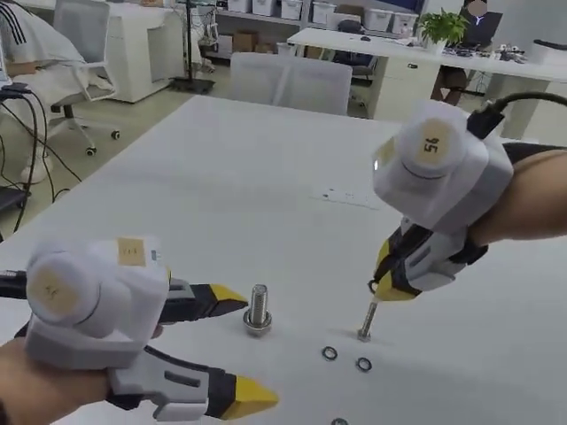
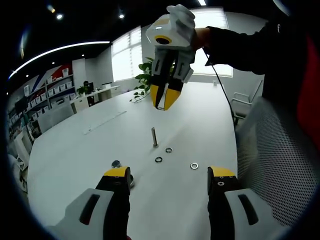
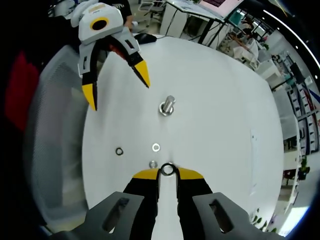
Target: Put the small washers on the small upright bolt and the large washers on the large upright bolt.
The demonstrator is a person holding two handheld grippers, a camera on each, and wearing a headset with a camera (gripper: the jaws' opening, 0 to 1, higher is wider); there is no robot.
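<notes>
The small upright bolt (image 1: 366,322) stands right of the large upright bolt (image 1: 258,310) on the white table (image 1: 221,177). My right gripper (image 1: 383,289) hovers just above the small bolt's top, shut on a washer (image 3: 168,170) held between its yellow tips. Three loose washers lie in front of the bolts, one (image 1: 330,353) beside another (image 1: 363,364), the third (image 1: 339,422) at the frame's bottom edge. My left gripper (image 1: 246,345) is open and empty, low at the left, its upper tip close to the large bolt (image 2: 116,163). The small bolt (image 2: 154,137) stands under the right gripper (image 2: 165,98).
The table's far half is bare apart from a faint mark (image 1: 341,197). Office chairs (image 1: 292,81) stand behind the far edge, desks and shelves beyond. A person's sleeve (image 2: 240,45) reaches in from the right.
</notes>
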